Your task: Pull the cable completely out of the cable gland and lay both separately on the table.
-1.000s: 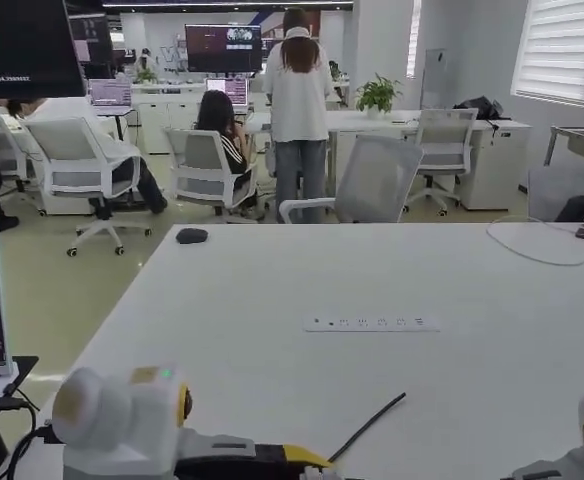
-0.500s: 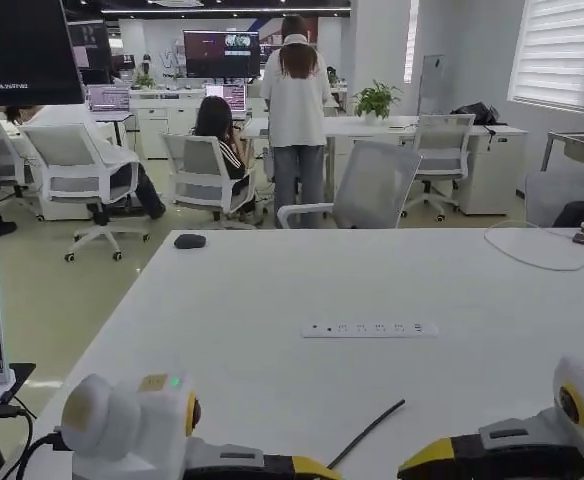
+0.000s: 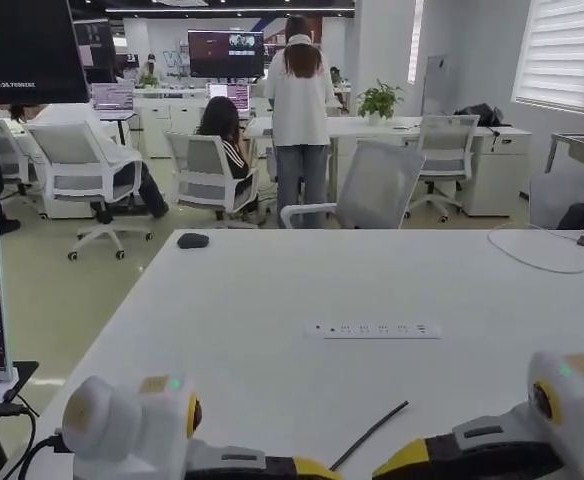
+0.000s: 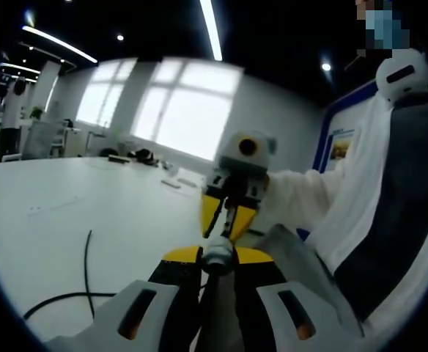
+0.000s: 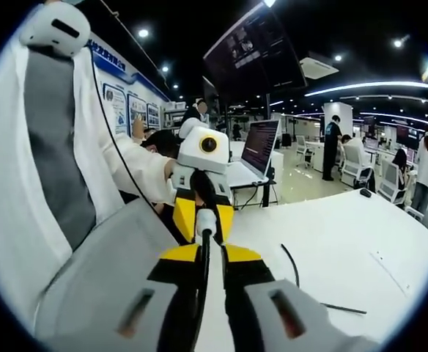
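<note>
Left gripper view: the left gripper (image 4: pixel 218 268) has its jaws closed on the grey cable gland (image 4: pixel 218 254), which it holds above the white table (image 4: pixel 60 194).
Right gripper view: the right gripper (image 5: pixel 203 255) has its jaws narrow, pinching the black cable (image 5: pixel 202 293) just short of the gland.
Grippers: nose to nose and close together, beside the person's torso.
Cable: it runs into the gland, and its slack lies looped on the table.
Head view: the cable's free end rests between the grippers and the power strip (image 3: pixel 372 329).
</note>
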